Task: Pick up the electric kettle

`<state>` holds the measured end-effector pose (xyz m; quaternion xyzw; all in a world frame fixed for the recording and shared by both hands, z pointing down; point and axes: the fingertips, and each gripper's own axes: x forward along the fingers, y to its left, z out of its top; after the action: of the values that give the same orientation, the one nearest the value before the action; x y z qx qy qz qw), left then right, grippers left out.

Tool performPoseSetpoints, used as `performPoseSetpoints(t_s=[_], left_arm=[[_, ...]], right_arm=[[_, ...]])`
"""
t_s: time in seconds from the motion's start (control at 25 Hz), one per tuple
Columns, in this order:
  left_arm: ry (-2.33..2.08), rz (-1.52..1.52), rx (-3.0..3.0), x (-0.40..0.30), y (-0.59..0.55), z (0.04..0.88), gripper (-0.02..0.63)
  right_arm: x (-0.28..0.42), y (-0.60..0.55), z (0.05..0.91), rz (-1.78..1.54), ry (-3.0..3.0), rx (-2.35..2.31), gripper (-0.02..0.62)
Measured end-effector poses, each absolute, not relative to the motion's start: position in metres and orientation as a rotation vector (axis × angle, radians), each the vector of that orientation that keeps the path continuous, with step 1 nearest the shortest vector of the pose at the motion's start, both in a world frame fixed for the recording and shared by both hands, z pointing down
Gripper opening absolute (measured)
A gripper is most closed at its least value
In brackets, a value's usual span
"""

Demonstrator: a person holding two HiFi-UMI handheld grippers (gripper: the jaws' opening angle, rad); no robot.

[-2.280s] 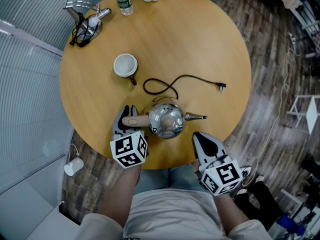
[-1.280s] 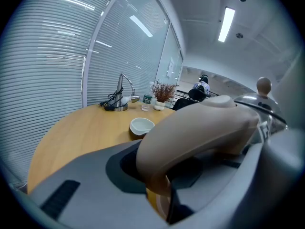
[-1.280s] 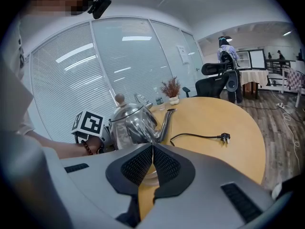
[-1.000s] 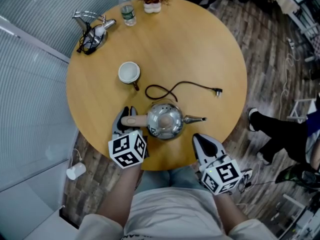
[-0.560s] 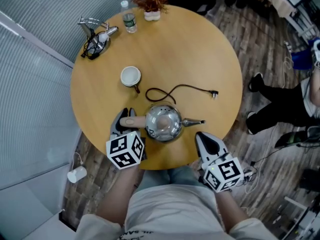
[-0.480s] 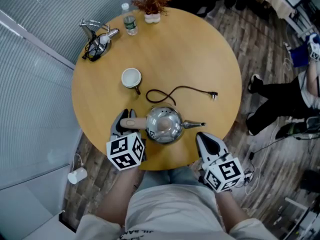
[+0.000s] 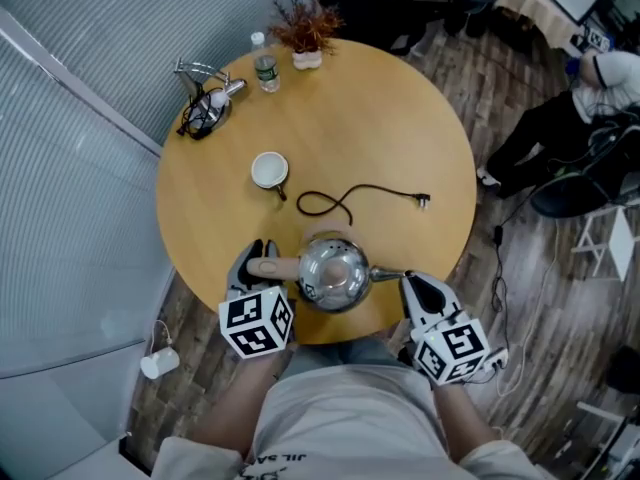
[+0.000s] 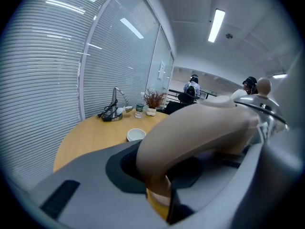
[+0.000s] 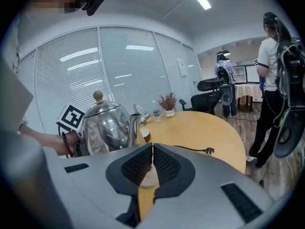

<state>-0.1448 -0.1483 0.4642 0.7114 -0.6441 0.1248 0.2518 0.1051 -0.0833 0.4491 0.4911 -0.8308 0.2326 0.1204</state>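
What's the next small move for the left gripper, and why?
Probably lift straight up, holding the kettle level. The left gripper is clamped on the kettle's beige handle, so the grip looks made. The right gripper is shut and empty beside the spout. The cord lies on the table just behind, so rise slowly.

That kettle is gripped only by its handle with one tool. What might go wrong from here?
The left tool clamps only the beige handle at one side of the kettle, so it may tip or twist.
If the black cord is joined to it, which I cannot tell, it may drag toward the white cup.
The right tool, shut and empty, sits near the spout and may bump it.
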Motion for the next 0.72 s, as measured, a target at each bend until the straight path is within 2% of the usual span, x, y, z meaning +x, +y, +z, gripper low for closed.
performPoseSetpoints(t_s=[0.72], left_arm=[[-1.778,0.281,1.879,-0.166,-0.103,0.444,0.072]], right_arm=[[0.11,-0.08,0.411,0.579,-2.472,1.472,0.032]])
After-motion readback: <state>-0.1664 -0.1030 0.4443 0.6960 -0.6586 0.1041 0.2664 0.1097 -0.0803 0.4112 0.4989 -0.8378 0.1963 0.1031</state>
